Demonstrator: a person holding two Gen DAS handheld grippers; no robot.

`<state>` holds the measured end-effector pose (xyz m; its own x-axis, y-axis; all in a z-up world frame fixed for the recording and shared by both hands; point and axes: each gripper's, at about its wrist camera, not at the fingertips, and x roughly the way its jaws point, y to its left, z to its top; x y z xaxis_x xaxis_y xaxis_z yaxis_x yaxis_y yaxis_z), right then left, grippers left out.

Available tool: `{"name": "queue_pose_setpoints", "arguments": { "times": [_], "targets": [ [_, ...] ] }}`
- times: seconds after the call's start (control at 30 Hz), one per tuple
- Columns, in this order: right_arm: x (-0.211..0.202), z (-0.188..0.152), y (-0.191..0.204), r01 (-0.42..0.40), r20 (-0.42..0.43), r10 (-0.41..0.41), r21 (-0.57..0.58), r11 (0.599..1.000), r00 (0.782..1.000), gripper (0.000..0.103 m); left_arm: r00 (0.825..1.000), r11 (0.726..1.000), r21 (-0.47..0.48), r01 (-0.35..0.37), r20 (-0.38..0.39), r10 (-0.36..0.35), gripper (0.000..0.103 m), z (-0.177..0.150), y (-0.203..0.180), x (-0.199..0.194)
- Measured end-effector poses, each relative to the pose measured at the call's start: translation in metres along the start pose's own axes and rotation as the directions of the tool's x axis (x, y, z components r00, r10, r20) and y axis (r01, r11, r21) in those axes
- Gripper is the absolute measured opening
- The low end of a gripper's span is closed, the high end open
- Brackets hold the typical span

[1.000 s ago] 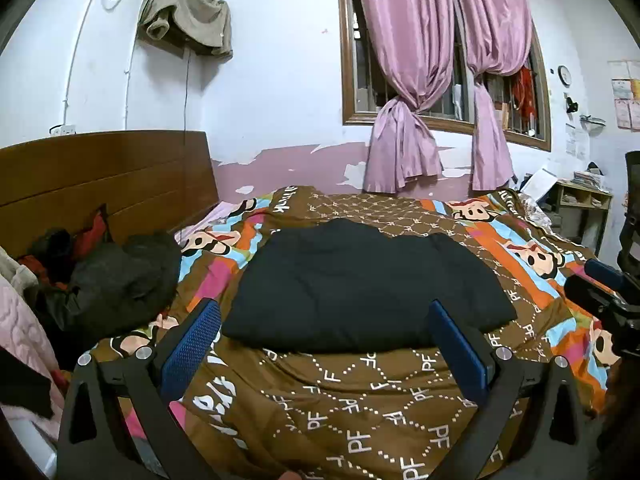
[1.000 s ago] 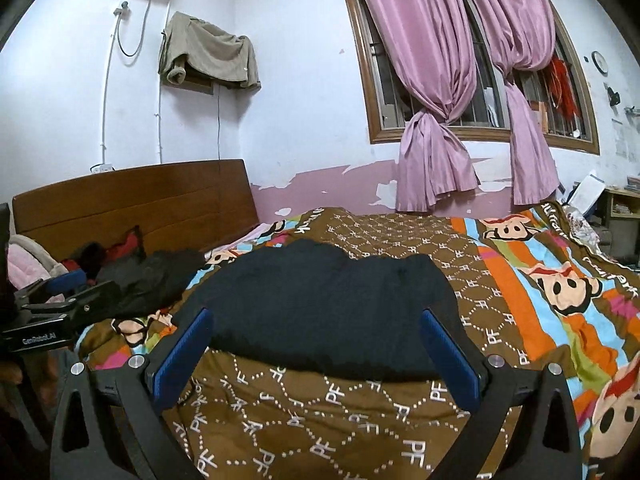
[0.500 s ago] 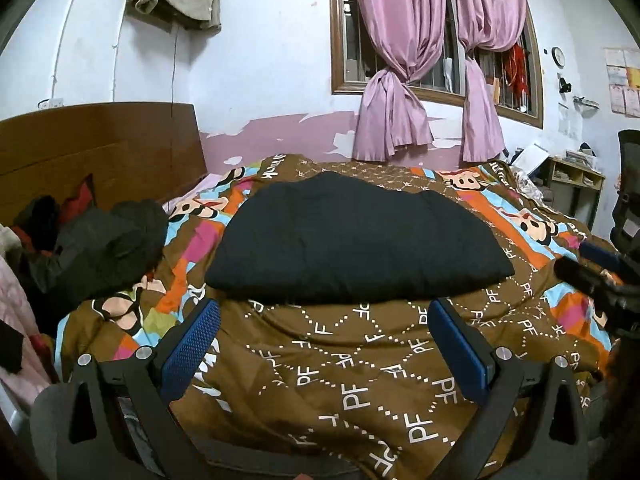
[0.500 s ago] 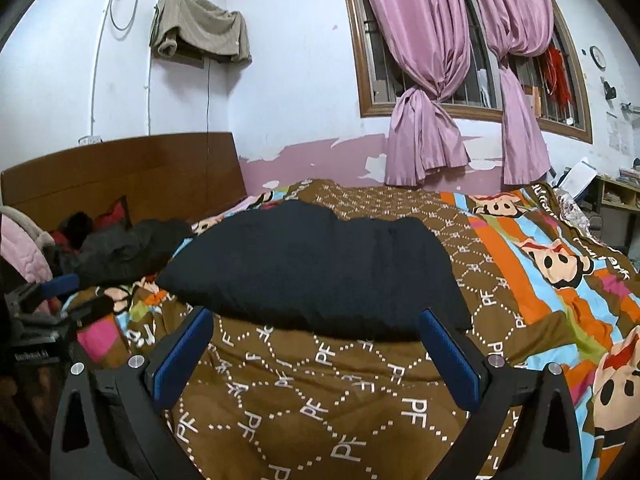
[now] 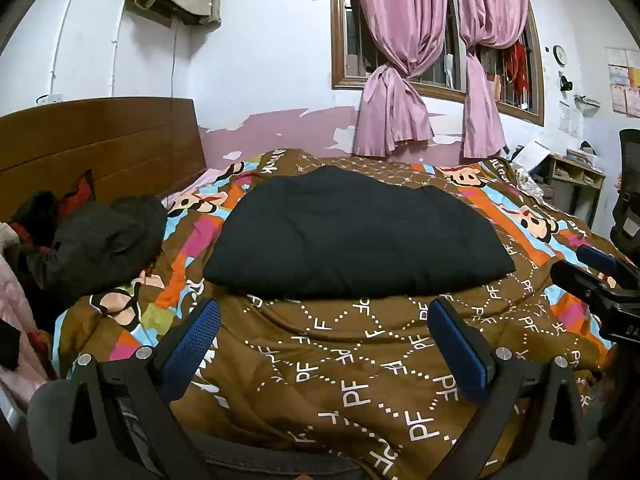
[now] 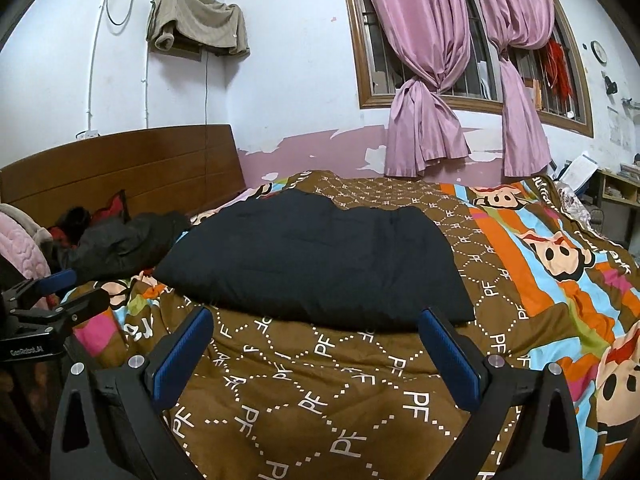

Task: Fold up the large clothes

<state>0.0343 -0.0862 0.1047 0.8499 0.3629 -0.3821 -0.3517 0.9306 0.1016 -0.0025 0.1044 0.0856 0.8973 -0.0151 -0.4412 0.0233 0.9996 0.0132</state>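
A large black garment lies folded in a flat rounded slab on the patterned bedspread; it also shows in the right wrist view. My left gripper is open and empty, held back from the garment's near edge above the bedspread. My right gripper is open and empty, also short of the near edge. The right gripper shows at the right edge of the left wrist view; the left gripper shows at the left edge of the right wrist view.
A heap of dark clothes lies at the left by the wooden headboard. Pink bedding is at the far left. A window with pink curtains is behind the bed. A shelf and a chair stand at the right.
Both grippers have pulled back and away from the garment, toward the near edge of the bed; more bedspread shows in front of it. The garment has not moved.
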Motion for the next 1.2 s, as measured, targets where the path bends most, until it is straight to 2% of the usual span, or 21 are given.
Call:
{"name": "queue_pose_setpoints", "arguments": {
  "times": [1.2],
  "targets": [
    [-0.0009,-0.0019,0.0004,-0.001,-0.002,0.001,-0.001,1.0,1.0,0.103,1.0,1.0,-0.006,0.004,0.003,-0.004,0.101,-0.0041,-0.0021,-0.0011]
  ]
}}
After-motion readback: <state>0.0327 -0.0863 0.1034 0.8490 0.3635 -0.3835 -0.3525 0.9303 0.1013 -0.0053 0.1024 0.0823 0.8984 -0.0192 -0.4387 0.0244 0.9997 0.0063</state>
